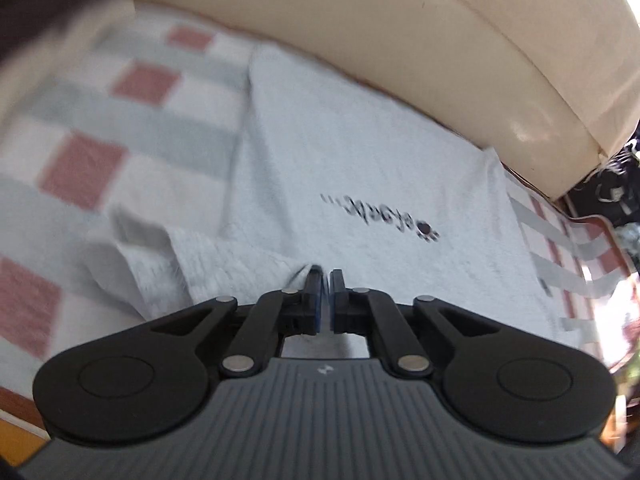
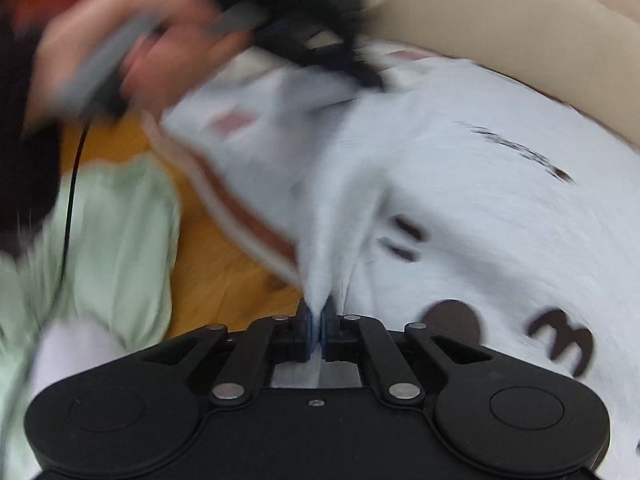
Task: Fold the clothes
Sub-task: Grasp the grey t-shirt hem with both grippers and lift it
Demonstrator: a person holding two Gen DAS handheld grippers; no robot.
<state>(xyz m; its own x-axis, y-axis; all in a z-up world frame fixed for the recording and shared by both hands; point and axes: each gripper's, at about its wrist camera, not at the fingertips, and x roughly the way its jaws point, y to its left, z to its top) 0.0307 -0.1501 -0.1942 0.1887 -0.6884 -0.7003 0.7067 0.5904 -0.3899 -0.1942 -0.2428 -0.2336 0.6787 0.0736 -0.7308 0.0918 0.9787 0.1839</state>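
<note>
Right gripper (image 2: 319, 316) pinches a raised fold of the white garment (image 2: 460, 208); left gripper (image 1: 325, 280), nearly closed, nips the cloth's edge beside its left finger

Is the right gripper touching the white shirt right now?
Touching. In the right wrist view, the right gripper is pinched shut on a raised fold of the white shirt, with fabric rising from between its blue pads.

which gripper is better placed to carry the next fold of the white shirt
Right, probably. The right gripper is shut on a pinched ridge of the white shirt; the left gripper shows a slight gap at the shirt's edge.
</note>
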